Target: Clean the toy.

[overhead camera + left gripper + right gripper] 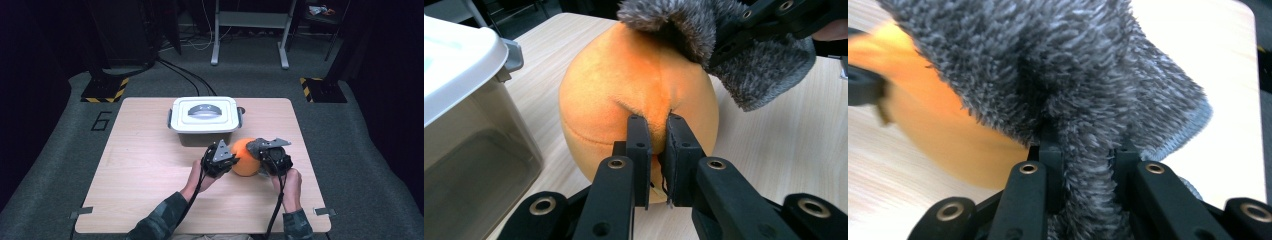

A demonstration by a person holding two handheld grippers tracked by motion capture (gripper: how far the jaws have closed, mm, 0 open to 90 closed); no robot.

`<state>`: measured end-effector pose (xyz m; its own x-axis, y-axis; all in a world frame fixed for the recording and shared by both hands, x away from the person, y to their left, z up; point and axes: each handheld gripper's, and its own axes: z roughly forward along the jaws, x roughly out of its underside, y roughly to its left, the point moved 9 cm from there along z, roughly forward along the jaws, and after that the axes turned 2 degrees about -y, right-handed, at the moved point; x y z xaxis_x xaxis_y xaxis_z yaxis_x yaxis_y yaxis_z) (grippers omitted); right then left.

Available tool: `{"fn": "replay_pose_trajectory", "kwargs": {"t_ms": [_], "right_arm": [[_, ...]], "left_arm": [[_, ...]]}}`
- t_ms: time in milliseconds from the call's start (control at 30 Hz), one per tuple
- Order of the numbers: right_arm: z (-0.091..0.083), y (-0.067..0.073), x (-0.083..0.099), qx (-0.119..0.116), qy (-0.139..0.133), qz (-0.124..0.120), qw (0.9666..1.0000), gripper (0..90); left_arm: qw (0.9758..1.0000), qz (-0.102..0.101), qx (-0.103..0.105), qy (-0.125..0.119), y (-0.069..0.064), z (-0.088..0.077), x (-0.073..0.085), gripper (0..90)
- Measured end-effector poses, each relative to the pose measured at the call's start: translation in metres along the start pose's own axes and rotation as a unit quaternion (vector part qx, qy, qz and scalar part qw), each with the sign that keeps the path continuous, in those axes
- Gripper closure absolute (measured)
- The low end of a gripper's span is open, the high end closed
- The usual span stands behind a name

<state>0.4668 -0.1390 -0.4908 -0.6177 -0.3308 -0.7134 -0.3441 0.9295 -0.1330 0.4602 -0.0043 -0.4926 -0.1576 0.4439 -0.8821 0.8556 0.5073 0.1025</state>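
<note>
**Orange plush pinched from the left, grey cloth laid on it from the right**

High view: an orange plush ball (245, 157) is seen on the worktop (150, 165), just in front of a lidded plastic box (204, 120). It is flanked by the left tongs (231, 161) and the right tongs (260, 156), both held close against it; neither hand is clearly the nearer.

Left gripper view: the left tongs (659, 150) are pressed nearly together on a small fold of the plush ball's (624, 100) fabric, directly ahead of them. The box (469, 125) stands at the left. A fuzzy grey cloth (754, 75) is draped over the ball's top from the far side, carried there by the other gripper.

Right gripper view: the right tongs (1083, 165) are clamped on a bunched strip of the grey cloth (1063, 65), which spreads upward ahead of them. The orange ball (938, 135) lies beyond and to the left, under the cloth. A wiping stroke across the ball's surface is judged to be the move in hand, with the ball steadied by the left.
</note>
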Motion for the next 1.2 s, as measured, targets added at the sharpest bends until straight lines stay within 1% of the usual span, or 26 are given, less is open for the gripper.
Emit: {"fn": "replay_pose_trajectory", "kwargs": {"t_ms": [33, 67, 100, 200, 267, 300, 333, 367, 400, 500, 533, 567, 633, 667, 733, 767, 833, 867, 900, 933, 1000, 1033, 1067, 1100, 1167, 1200], "right_arm": [[0.002, -0.006, 0.004, 0.008, 0.006, 0.007, 0.9999, 74.7], [0.001, -0.010, 0.005, 0.011, 0.006, 0.007, 0.9999, 74.6], [-0.001, -0.013, 0.004, 0.015, -0.001, 0.014, 0.9998, 74.5], [-0.014, -0.015, -0.004, 0.015, -0.032, 0.014, 0.9993, 74.2], [-0.025, -0.009, -0.011, 0.007, -0.045, 0.011, 0.9989, 74.0], [-0.029, -0.005, -0.015, -0.002, -0.058, -0.002, 0.9983, 73.9], [-0.029, -0.005, -0.015, -0.002, -0.058, -0.002, 0.9983, 73.9], [-0.033, 0.006, -0.023, -0.018, -0.070, -0.008, 0.9974, 73.7], [-0.033, 0.010, -0.025, -0.023, -0.072, -0.010, 0.9971, 73.6], [-0.028, 0.017, -0.027, -0.030, -0.072, -0.019, 0.9968, 73.4], [-0.021, 0.021, -0.026, -0.033, -0.064, -0.022, 0.9972, 73.4], [-0.014, 0.023, -0.025, -0.036, -0.062, -0.017, 0.9973, 73.5], [-0.009, 0.021, -0.022, -0.039, -0.060, -0.012, 0.9974, 73.7], [-0.007, 0.020, -0.022, -0.039, -0.061, -0.011, 0.9973, 73.8], [-0.006, 0.018, -0.020, -0.036, -0.058, -0.011, 0.9976, 73.9], [-0.003, 0.013, -0.016, -0.033, -0.051, -0.005, 0.9981, 73.9], [0.001, 0.006, -0.013, -0.023, -0.047, -0.003, 0.9986, 73.9], [0.001, 0.006, -0.013, -0.023, -0.047, -0.003, 0.9986, 73.9], [0.003, 0.001, -0.008, -0.020, -0.039, 0.005, 0.9990, 73.9], [0.004, -0.001, -0.007, -0.019, -0.038, 0.006, 0.9991, 73.9], [0.004, -0.004, -0.004, -0.015, -0.036, 0.008, 0.9992, 73.8], [0.004, -0.005, -0.003, -0.014, -0.036, 0.015, 0.9991, 73.7], [0.003, -0.007, -0.002, -0.015, -0.038, 0.013, 0.9991, 73.5], [0.001, -0.008, -0.001, -0.015, -0.042, 0.021, 0.9988, 73.5], [-0.004, -0.012, 0.002, -0.016, -0.046, 0.020, 0.9986, 73.3], [-0.006, -0.012, 0.003, -0.015, -0.048, 0.027, 0.9984, 73.3]], "left_arm": [[1.0000, 0.000, 0.001, -0.001, -0.001, 0.001, 0.000, 83.0], [1.0000, 0.000, 0.001, -0.001, -0.001, 0.001, 0.000, 83.0], [1.0000, -0.001, 0.001, -0.004, -0.001, 0.002, -0.001, 83.0], [1.0000, 0.002, 0.003, -0.005, -0.002, 0.002, -0.002, 83.0], [1.0000, 0.003, 0.004, -0.003, -0.003, 0.002, -0.002, 83.0], [1.0000, 0.003, 0.005, -0.003, -0.003, 0.002, -0.002, 83.0], [1.0000, 0.003, 0.005, -0.003, -0.003, 0.002, -0.002, 83.0], [1.0000, 0.000, 0.006, -0.003, -0.003, 0.002, -0.002, 83.0], [1.0000, 0.000, 0.006, -0.003, -0.003, 0.002, -0.002, 83.0], [1.0000, 0.000, 0.004, -0.003, -0.001, 0.002, -0.001, 83.1], [1.0000, 0.000, 0.001, -0.003, -0.001, 0.002, -0.001, 83.1], [1.0000, -0.005, 0.004, 0.002, 0.000, 0.002, 0.000, 83.1], [1.0000, -0.005, 0.004, 0.002, 0.001, 0.003, 0.001, 83.1], [1.0000, -0.008, 0.003, 0.001, 0.001, 0.003, 0.001, 83.1], [1.0000, -0.007, 0.001, 0.003, 0.002, 0.003, 0.001, 83.1], [0.9999, -0.009, -0.002, 0.003, 0.004, 0.003, 0.001, 83.1], [0.9998, -0.018, -0.003, 0.004, 0.006, 0.004, 0.002, 83.1], [0.9998, -0.018, -0.003, 0.004, 0.006, 0.004, 0.002, 83.1], [0.9997, -0.022, -0.006, 0.003, 0.006, 0.005, 0.002, 83.1], [0.9997, -0.025, -0.005, 0.003, 0.007, 0.005, 0.002, 83.1], [0.9995, -0.030, -0.007, 0.007, 0.008, 0.006, 0.001, 83.1], [0.9994, -0.031, -0.011, 0.007, 0.009, 0.006, 0.001, 83.1], [0.9993, -0.033, -0.013, 0.008, 0.009, 0.007, 0.000, 83.1], [0.9993, -0.032, -0.015, 0.009, 0.011, 0.007, 0.000, 83.2], [0.9991, -0.038, -0.015, 0.009, 0.011, 0.007, 0.000, 83.2], [0.9990, -0.040, -0.017, 0.008, 0.012, 0.008, 0.000, 83.1]]}}
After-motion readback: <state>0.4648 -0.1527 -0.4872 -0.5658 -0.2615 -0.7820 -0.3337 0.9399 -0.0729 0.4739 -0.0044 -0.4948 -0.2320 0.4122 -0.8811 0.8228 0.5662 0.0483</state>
